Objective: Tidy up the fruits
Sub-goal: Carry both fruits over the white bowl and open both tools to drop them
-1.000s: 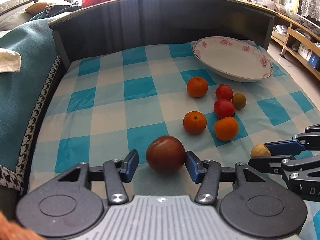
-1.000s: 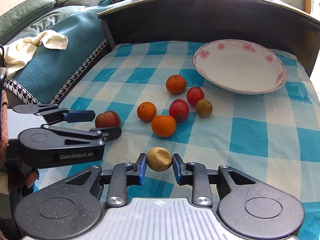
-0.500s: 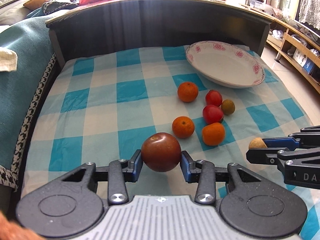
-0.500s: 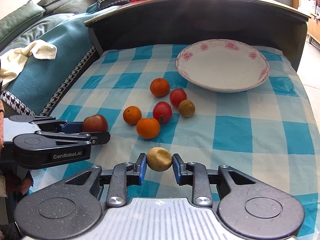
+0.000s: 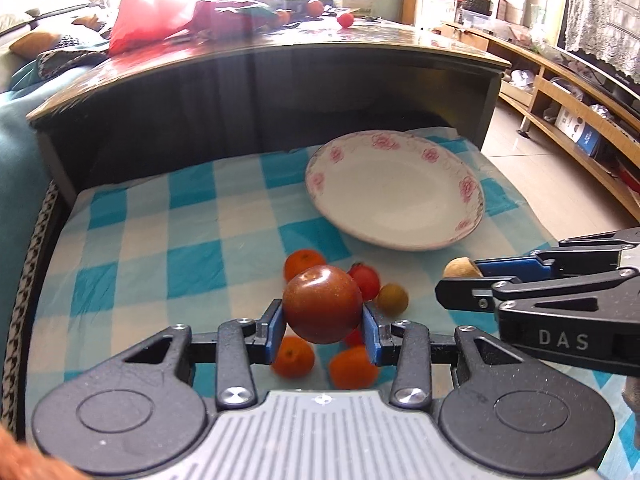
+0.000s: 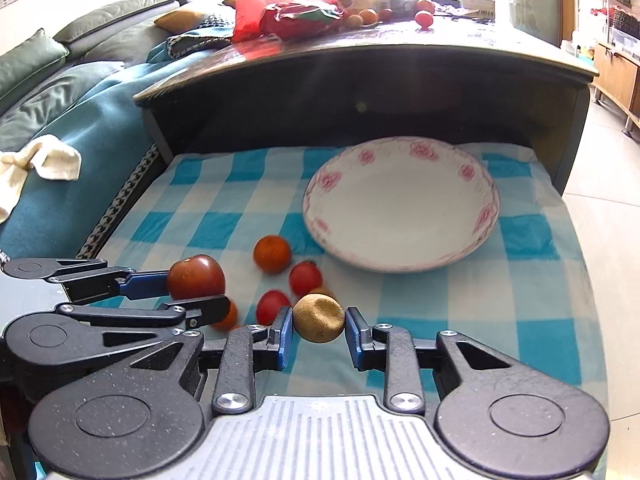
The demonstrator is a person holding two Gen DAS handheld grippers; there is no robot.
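My left gripper (image 5: 323,326) is shut on a large dark red tomato (image 5: 322,305) and holds it above the checked cloth; it also shows in the right wrist view (image 6: 195,277). My right gripper (image 6: 319,326) is shut on a small tan fruit (image 6: 319,318), also lifted; it shows at the right of the left wrist view (image 5: 460,268). The white floral plate (image 5: 468,194) lies empty beyond both grippers. Several small oranges (image 6: 272,253), red tomatoes (image 6: 305,278) and a brown fruit (image 5: 392,299) lie on the cloth below.
The blue-and-white checked cloth (image 6: 532,276) covers a low surface under a dark table top (image 5: 280,60) that carries a red bag and more fruit. A teal sofa (image 6: 80,128) with a cream towel (image 6: 44,160) is at the left. Wooden shelves (image 5: 568,120) stand at the right.
Both grippers have risen and moved forward toward the plate with their fruits held. The left gripper closed on the dark tomato and lifted it off the cloth.
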